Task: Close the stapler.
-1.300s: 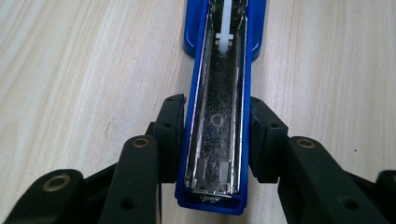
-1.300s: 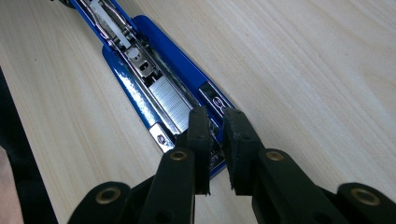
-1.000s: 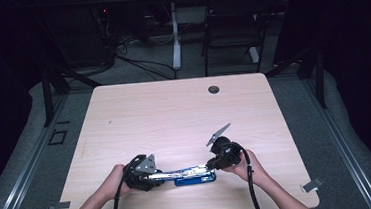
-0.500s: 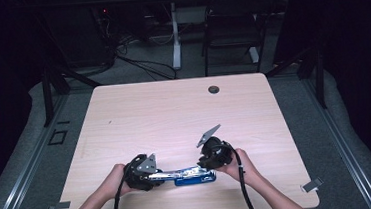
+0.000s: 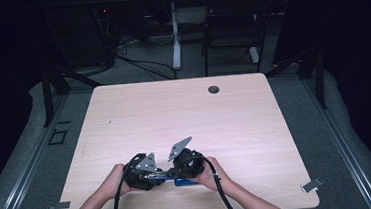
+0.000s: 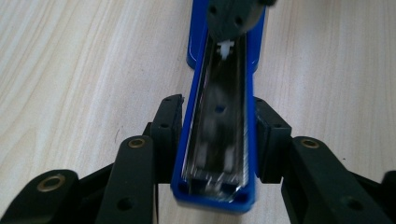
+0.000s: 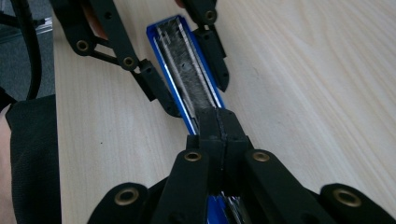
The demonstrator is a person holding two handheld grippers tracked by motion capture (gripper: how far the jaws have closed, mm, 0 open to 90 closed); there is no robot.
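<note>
Left tool [image 6: 215,126] pinching 1 blue stapler [image 6: 219,140]; right tool [image 7: 219,128] pressed together over its tray; 1 table [image 5: 174,110].

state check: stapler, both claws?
blue stapler: flat on the table, open, metal staple channel exposed.
left claw: shut on the stapler's sides near one end.
right claw: jaws pressed together, tips in the staple channel.

Blue stapler [image 6: 219,126], opened flat, metal staple channel facing up, near table's front edge.
</note>
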